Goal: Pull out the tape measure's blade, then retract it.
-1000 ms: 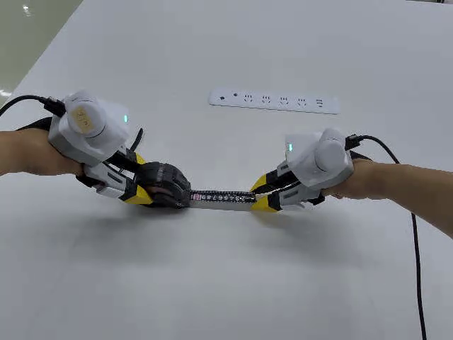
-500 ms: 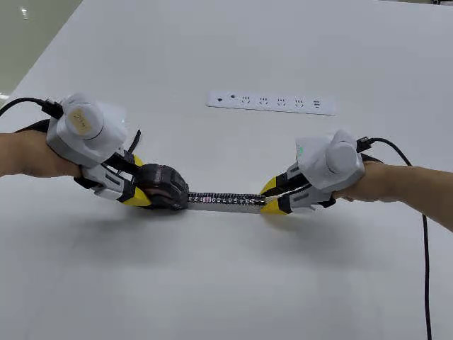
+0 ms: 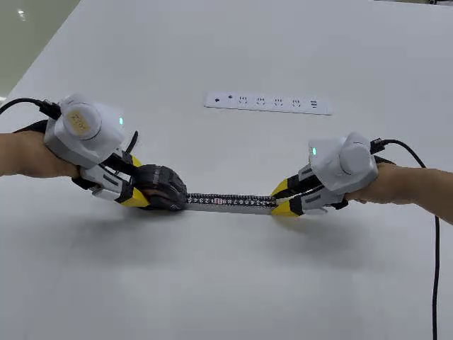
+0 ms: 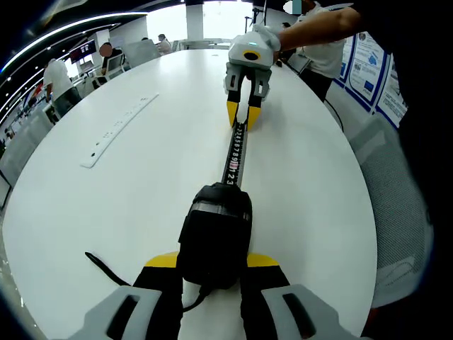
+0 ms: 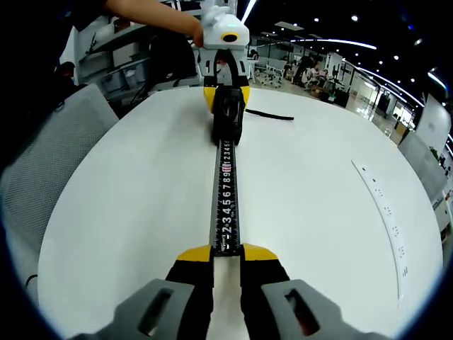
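Two yellow-tipped grippers are down on the white table [image 3: 226,283], with one tape measure stretched between them. On the person's left, the left gripper [image 3: 141,180] is clenched around the black tape measure case [image 3: 161,187]. Its own view has the jaws pressed to both flanks of that case [image 4: 214,234], which lies on the tabletop. One black numbered blade [image 3: 230,201] runs out flat along the table to the right gripper [image 3: 282,199], whose jaws are pinched on the blade's far end. Down the right gripper view the blade [image 5: 226,205] reads clearly: white digits 2 up to 9, a red mark, then 1 to 5 just before the case [image 5: 228,113]. The hook at the tip can't be made out between the jaws, and the fine ticks blur. One thin black strap [image 4: 95,261] lies on the table beside the case. Two black cables: one [image 3: 21,103] leaves the left gripper, the other [image 3: 433,269] leaves the right gripper and is cut off at the bottom edge. Further back, one long white power strip [image 3: 267,103] lies well apart from the tape, five socket groups in a row, its markings too small to read.
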### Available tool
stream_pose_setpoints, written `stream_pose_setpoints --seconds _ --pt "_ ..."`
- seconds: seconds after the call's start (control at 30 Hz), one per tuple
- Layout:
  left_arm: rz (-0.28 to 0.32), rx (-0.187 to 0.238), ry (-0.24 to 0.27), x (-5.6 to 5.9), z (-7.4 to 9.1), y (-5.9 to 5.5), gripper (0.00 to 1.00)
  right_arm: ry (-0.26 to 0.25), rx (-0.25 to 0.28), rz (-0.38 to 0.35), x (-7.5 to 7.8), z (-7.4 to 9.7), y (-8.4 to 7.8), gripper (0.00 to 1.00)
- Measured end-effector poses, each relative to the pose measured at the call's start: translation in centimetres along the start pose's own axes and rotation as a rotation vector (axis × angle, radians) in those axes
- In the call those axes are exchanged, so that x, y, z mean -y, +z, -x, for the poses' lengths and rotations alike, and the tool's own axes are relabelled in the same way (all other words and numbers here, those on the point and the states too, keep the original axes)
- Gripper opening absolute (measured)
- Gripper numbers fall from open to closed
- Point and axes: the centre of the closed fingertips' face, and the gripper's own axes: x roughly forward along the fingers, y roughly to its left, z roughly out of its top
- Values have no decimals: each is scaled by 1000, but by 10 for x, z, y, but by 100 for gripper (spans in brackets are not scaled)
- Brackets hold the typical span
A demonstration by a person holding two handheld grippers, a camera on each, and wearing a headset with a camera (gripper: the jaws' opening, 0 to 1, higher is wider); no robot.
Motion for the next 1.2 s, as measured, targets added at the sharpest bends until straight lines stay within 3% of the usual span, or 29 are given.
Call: stream_pose_setpoints --seconds 1.2 --pt "1 -5 -4 0 -1 1 28 -15 -61 -28 -2 37 -39 12"
